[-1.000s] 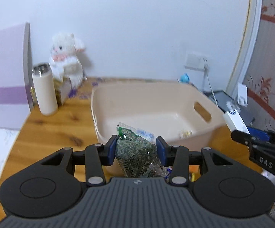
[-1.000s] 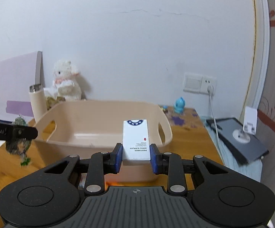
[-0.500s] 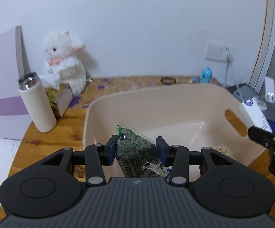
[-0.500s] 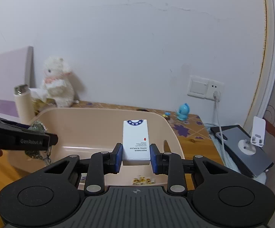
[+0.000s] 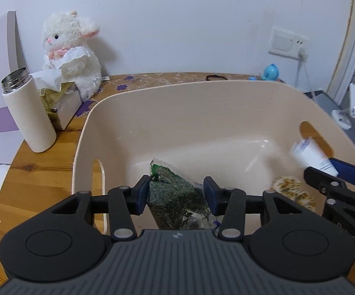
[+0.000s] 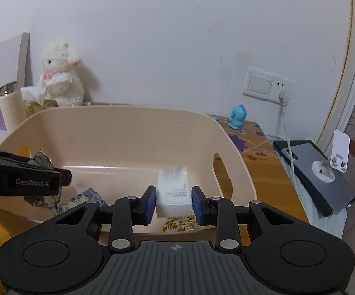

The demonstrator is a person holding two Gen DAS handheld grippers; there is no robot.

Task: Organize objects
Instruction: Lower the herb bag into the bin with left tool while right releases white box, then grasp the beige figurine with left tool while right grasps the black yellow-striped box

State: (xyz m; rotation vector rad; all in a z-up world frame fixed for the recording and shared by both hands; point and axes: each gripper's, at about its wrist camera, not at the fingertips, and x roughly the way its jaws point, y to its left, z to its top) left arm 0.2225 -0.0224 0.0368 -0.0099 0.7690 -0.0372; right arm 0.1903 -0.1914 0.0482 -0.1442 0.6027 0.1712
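Observation:
A beige plastic bin (image 5: 152, 113) stands on the wooden table; it also shows in the right wrist view (image 6: 118, 127). My left gripper (image 5: 176, 195) is over the bin's near left side, shut on a clear bag of dark green dried leaves (image 5: 175, 196). My right gripper (image 6: 173, 204) is over the bin's right side. Its pads have parted slightly from the white box (image 6: 173, 191), which is blurred and tipping between them. The box looks blurred in the left wrist view (image 5: 312, 154) too. A flowered packet (image 5: 292, 189) lies on the bin floor.
A white flask (image 5: 30, 115), a tissue box (image 5: 59, 103) and a white plush lamb (image 5: 71, 56) stand left of the bin. A blue toy (image 6: 237, 116) sits by the wall socket (image 6: 268, 84). A tablet with a phone stand (image 6: 324, 169) lies at the right.
Both grippers have moved forward over the bin and lower. The right jaws have opened a little and the white box is slipping down, blurred by motion.

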